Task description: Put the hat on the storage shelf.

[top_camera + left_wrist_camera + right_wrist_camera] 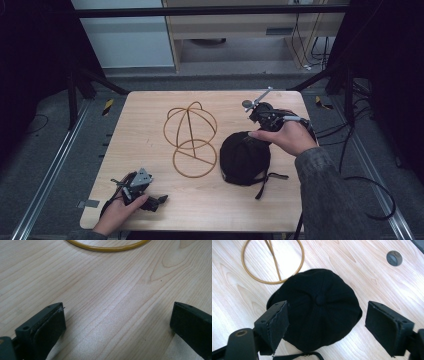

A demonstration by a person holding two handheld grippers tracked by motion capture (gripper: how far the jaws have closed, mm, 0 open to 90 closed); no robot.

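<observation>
Right gripper (325, 322) spread above black cap (319, 305), left gripper (117, 327) spread, low over table (105, 295)

The cap's (319, 307) near edge and strap run off the bottom of the right gripper view, partly behind the jaws. Left of the cap, the wire stand's (273, 262) ring is cut by the top edge. The left gripper view catches just an arc of that ring (107, 247).
</observation>
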